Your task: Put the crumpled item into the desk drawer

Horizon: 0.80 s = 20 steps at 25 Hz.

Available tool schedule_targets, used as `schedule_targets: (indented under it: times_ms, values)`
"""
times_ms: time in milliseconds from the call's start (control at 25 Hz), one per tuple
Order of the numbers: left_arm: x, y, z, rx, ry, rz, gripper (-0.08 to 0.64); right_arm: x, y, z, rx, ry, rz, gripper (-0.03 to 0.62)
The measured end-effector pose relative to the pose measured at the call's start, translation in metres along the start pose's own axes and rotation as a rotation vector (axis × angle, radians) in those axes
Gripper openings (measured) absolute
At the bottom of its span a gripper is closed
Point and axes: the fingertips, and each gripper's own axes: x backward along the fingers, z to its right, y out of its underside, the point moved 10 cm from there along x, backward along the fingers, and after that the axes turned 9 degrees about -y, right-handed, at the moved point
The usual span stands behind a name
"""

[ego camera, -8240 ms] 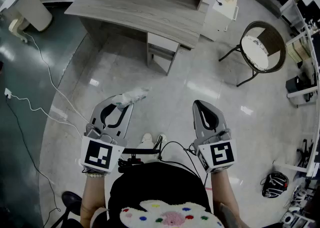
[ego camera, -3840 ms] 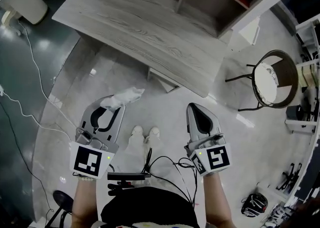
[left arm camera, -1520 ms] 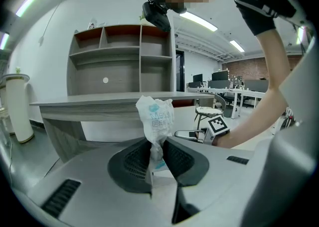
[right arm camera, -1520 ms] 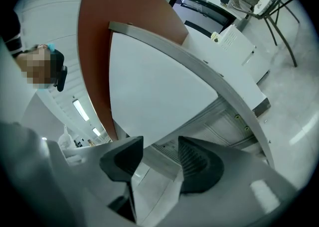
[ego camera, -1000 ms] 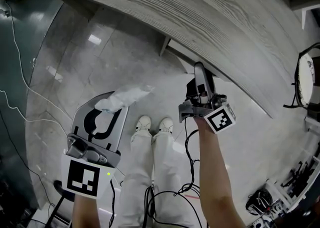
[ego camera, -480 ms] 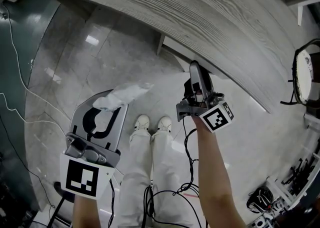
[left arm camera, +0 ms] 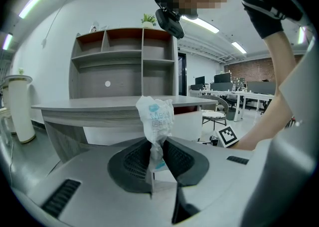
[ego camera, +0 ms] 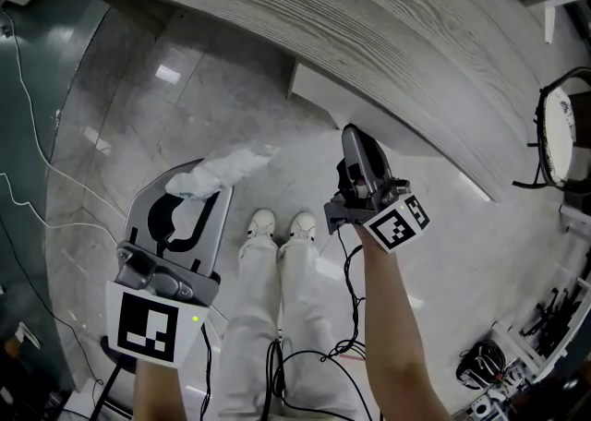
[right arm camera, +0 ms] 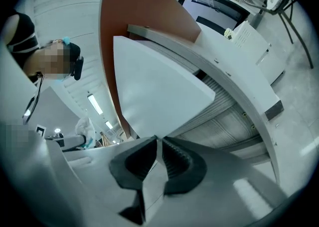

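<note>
The crumpled item (ego camera: 222, 168), a scrunched white wrapper with blue print (left arm camera: 155, 116), sticks up from my left gripper (ego camera: 208, 181), which is shut on its lower end (left arm camera: 158, 156) and hangs low in front of the grey wooden desk (ego camera: 369, 22). My right gripper (ego camera: 355, 138) reaches level under the desk top to the white drawer front (ego camera: 323, 101). Its jaws have just been closing. In the right gripper view the drawer front (right arm camera: 154, 96) has its thin lower edge pinched between the pads of the right gripper (right arm camera: 158, 146).
White cables (ego camera: 28, 114) trail over the dark floor at left. A round chair (ego camera: 563, 128) stands at the right edge. The person's shoes (ego camera: 277, 225) are between the grippers. Behind the desk (left arm camera: 99, 105) rises a shelf unit (left arm camera: 124, 61); a white cylinder (left arm camera: 20, 111) stands at left.
My right gripper has narrowed its jaws onto the drawer front and drawn back toward me, and more of the white drawer now shows below the desk top. The left gripper has stayed put.
</note>
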Motion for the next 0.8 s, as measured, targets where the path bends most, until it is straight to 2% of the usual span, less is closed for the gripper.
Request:
schedule_targets:
  times_ms: [520, 800]
  values:
    - [0.001, -0.003, 0.000, -0.011, 0.000, 0.006, 0.072, 0.021, 0.018, -0.019, 0.042, -0.001, -0.119, 0.008]
    - [0.001, -0.006, -0.001, -0.022, 0.009, -0.001, 0.072, 0.017, 0.022, -0.024, 0.115, 0.130, -0.145, 0.009]
